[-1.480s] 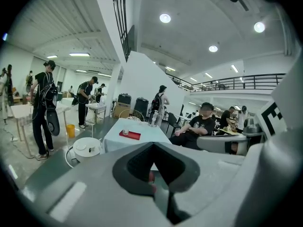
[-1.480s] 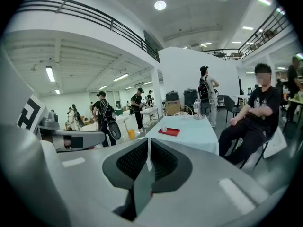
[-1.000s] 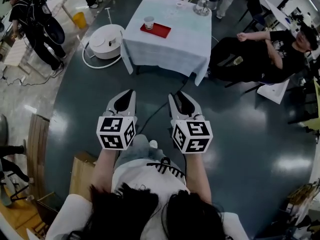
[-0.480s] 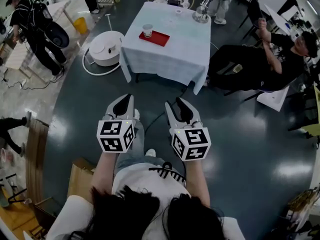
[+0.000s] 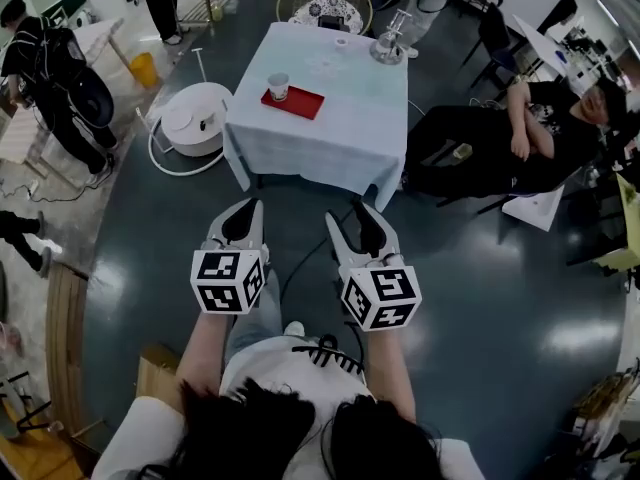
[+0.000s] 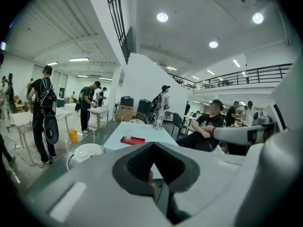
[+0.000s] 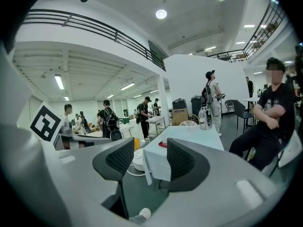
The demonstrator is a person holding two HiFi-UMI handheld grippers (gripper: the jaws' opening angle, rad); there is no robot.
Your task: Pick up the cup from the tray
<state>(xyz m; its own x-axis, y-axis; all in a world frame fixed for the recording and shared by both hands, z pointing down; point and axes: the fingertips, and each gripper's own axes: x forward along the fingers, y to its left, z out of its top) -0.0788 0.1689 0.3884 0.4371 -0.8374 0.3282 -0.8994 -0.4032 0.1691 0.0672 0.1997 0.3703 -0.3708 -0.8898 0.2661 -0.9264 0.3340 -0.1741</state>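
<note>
Two grippers are held low in front of the person, side by side over the dark floor, both aimed at a bench (image 5: 335, 143) draped in a pale cloth that stands well ahead of them. On the left gripper (image 5: 250, 208) the fingers are pressed together at their tips, leaving only a dark padded hollow behind them, with nothing caught inside. On the right gripper (image 5: 352, 218) the fingers are spread, and the gap between them is bare; the bench shows through it. Neither gripper is anywhere near the bench yet

A white cup (image 5: 278, 86) stands upright at the left end of a red tray (image 5: 303, 104), which lies near the bench's left edge. At the far edge of the bench stands a clear glass jug (image 5: 385, 44). One round white machine (image 5: 195, 123) sits on the floor just left of the bench. To the right of the bench a seated person (image 5: 535, 133) in black leans back, and a standing person (image 5: 50, 68) with a backpack is off to the far left
</note>
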